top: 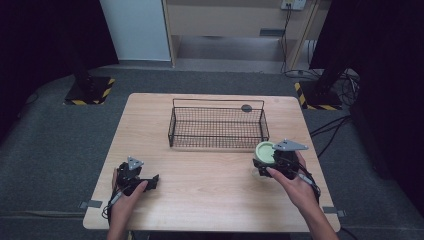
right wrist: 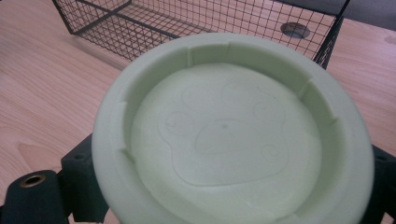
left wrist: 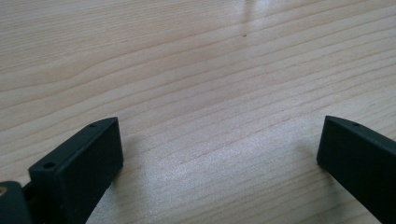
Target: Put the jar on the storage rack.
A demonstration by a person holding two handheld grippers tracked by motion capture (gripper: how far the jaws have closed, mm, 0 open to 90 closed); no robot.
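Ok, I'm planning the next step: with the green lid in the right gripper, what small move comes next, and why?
Probably carry the lid forward and left over the basket. The right gripper holds it just short of the basket's near right corner. The left gripper rests open on the table.

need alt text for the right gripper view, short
A pale green round lid with a raised rim and a faint paw-print outline pressed into it sits between the right claw and its black jaws. Behind it, a black wire basket stands on the light wooden table.
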